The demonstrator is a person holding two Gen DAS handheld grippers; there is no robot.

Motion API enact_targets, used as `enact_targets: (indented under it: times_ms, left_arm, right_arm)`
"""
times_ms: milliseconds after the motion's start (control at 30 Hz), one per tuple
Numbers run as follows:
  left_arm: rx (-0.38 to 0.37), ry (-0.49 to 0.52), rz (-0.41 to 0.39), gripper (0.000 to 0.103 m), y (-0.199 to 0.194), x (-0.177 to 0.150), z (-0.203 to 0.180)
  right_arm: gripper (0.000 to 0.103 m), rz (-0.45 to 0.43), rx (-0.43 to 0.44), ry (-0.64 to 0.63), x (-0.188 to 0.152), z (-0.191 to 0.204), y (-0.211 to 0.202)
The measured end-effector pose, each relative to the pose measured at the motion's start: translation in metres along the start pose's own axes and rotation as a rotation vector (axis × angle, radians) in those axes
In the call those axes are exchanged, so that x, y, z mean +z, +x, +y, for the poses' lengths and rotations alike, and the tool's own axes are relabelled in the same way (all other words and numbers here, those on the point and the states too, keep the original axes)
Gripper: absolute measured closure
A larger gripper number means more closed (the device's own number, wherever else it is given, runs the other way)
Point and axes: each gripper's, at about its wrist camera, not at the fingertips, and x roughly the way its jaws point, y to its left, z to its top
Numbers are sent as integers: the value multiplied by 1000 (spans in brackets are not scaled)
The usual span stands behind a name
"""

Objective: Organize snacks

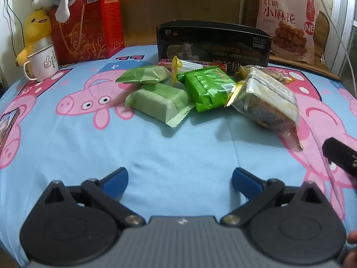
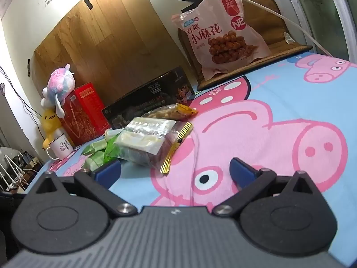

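Note:
A pile of snacks lies on the blue pig-print cloth (image 1: 156,147): two pale green packets (image 1: 159,103) (image 1: 144,74), a bright green foil packet (image 1: 208,89), a clear packet with gold edges (image 1: 266,99) and a yellow-topped jelly cup (image 1: 178,67). A black box (image 1: 212,42) stands behind them. My left gripper (image 1: 179,182) is open and empty, well short of the pile. My right gripper (image 2: 175,172) is open and empty, with the clear packet (image 2: 147,143) just ahead of its left finger. Its tip shows at the right edge of the left wrist view (image 1: 341,158).
A red gift box (image 1: 89,22) with plush toys (image 1: 35,31) and a white mug (image 1: 43,63) stands at the back left. A large pink snack bag (image 1: 287,20) leans on a brown cushion at the back right. A phone (image 1: 7,127) lies at the left edge.

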Motion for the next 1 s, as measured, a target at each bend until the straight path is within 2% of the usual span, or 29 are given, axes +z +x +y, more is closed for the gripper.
enact_targets:
  times_ms: [367, 1000]
  left_arm:
    - [0, 4, -9, 0, -3, 1, 2]
    - [-21, 22, -16, 0, -3, -2, 3]
  right_arm:
    - [0, -1, 25, 49, 0, -4, -1]
    - [0, 22, -30, 3, 1, 6, 3]
